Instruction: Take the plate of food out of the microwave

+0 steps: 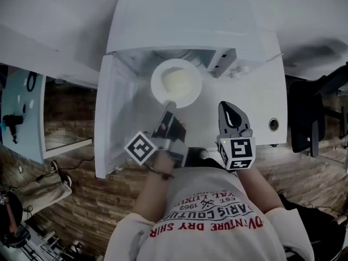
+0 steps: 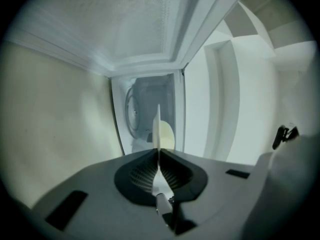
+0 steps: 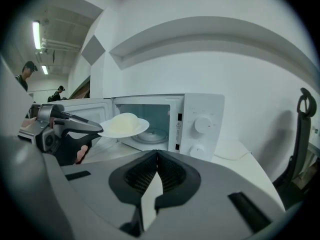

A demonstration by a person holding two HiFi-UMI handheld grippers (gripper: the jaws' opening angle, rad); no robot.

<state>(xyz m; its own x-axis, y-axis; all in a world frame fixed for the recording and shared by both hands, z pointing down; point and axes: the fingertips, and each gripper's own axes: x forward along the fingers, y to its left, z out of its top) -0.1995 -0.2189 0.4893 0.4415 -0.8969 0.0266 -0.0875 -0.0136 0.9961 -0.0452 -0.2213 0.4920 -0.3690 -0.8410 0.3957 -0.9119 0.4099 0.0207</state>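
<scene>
Between the jaws of the left gripper, pinched by its near rim, is the plate with its pale mound of food. It hangs beyond the gripper's tips, just in front of the microwave, whose door stands open on that gripper's outer side. Gripping the bare rim keeps the pads off the food. The plate is carried level, most likely so that the mound does not slide.

The right gripper is off to the plate's right over the table, its jaws together on nothing. I judge it is kept back to leave the way out free.

The left gripper view shows the clamp itself, with the rim seen edge-on as a thin line running out from between the closed pads, but it says little about where the plate sits. The right gripper view supplies that from the side: the plate is level and clear of the opening, and the glass turntable is bare behind it. Only the head view shows both grippers and the gap between them.
</scene>
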